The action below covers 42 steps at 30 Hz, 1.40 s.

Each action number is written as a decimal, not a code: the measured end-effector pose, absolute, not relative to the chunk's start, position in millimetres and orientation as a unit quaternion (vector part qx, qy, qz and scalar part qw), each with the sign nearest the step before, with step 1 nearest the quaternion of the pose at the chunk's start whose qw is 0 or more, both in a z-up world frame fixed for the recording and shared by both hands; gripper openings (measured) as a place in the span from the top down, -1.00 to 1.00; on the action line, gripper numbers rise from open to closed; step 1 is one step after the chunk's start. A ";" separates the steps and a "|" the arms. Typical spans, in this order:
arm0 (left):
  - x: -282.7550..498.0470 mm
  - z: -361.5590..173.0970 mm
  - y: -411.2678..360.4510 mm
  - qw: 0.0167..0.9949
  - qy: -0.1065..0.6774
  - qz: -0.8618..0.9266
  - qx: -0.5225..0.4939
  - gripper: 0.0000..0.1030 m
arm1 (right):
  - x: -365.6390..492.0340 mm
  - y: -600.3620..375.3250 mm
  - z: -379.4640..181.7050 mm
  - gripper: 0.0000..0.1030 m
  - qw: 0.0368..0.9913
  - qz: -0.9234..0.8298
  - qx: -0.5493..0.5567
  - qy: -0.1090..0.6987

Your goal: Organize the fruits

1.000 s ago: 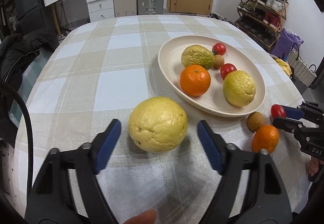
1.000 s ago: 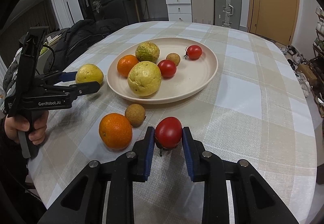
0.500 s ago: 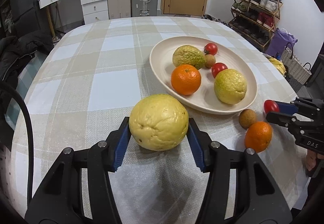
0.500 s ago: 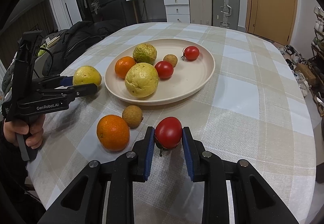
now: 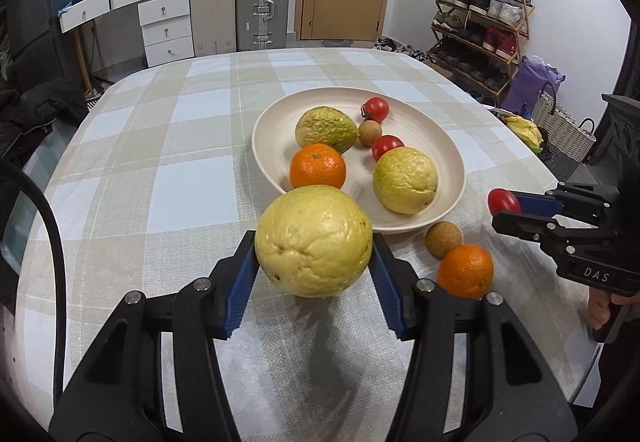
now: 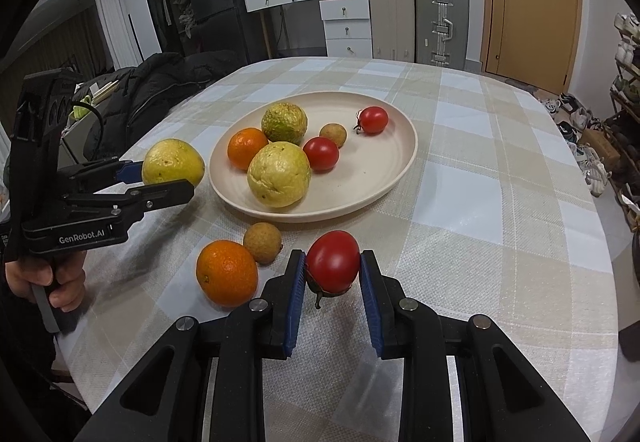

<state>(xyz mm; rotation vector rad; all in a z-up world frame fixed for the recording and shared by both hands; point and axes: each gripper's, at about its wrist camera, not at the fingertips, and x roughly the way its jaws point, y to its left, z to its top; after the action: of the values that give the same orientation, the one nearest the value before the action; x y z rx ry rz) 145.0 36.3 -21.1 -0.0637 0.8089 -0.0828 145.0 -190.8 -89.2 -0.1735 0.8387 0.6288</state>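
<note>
Left gripper (image 5: 314, 278): jaws clamped on the big yellow citrus (image 5: 314, 241), held just above the checked surface (image 5: 168, 170) at its near edge, its shadow on the cloth beneath.
Right gripper (image 6: 333, 290): jaws closed on a red tomato (image 6: 333, 260), stem end down, lifted slightly off the surface near the same edge.
Loose fruit: an orange (image 6: 227, 273) and a small brown longan (image 6: 263, 243) lie touching each other on the cloth, between the two grippers and just short of the plate rim.
Plate (image 6: 384, 178): cream, shallow, round, sitting toward the middle of the surface.
Plate contents, near side: a yellow guava-like fruit (image 6: 279, 174) by the near rim, a second orange (image 6: 247, 147) beside it.
Plate contents, middle: a tomato (image 6: 321, 153) touching the yellow fruit, a greenish rough fruit (image 6: 284, 123) next to the orange.
Plate contents, far side: a second longan (image 6: 333, 134) and a stemmed tomato (image 6: 373, 119).
Beyond the far edge: suitcases (image 6: 442, 24), white drawers (image 6: 346, 28), a wooden door (image 6: 532, 2).
</note>
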 end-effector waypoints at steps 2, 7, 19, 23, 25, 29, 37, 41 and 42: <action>145.4 -21.0 34.1 0.918 0.393 -0.041 -0.031 0.00 | 144.8 -192.1 -88.1 0.46 0.864 0.299 -0.081 0.397; 149.9 -19.9 30.0 0.919 0.392 -0.043 -0.030 0.00 | 145.8 -194.6 -84.5 0.46 0.868 0.298 -0.074 0.390; 166.7 -13.0 10.3 0.920 0.386 -0.062 -0.022 0.00 | 153.0 -198.6 -75.4 0.46 0.876 0.296 -0.060 0.377; 174.1 -14.0 5.2 0.919 0.387 -0.067 -0.017 0.00 | 156.2 -197.0 -73.7 0.46 0.876 0.296 -0.061 0.375; 176.4 -14.8 3.6 0.919 0.388 -0.068 -0.015 0.00 | 158.4 -196.2 -73.5 0.46 0.876 0.297 -0.060 0.375; 180.6 -16.4 2.7 0.918 0.390 -0.068 -0.013 0.00 | 163.1 -195.5 -73.0 0.46 0.876 0.298 -0.057 0.375; 188.4 -20.2 3.8 0.916 0.394 -0.074 -0.017 0.00 | 170.9 -191.7 -70.3 0.46 0.877 0.296 -0.054 0.375; 193.7 -23.4 4.3 0.914 0.398 -0.076 -0.022 0.00 | 174.9 -188.1 -70.5 0.46 0.877 0.296 -0.054 0.376; 194.7 -24.1 4.1 0.914 0.398 -0.076 -0.021 0.00 | 175.5 -187.4 -70.6 0.46 0.877 0.295 -0.054 0.375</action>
<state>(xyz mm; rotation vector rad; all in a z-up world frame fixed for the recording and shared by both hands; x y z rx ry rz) 194.7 4.1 -24.1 -0.0441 0.8206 -0.1570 175.5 -187.4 -70.6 -0.1135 0.7825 0.6154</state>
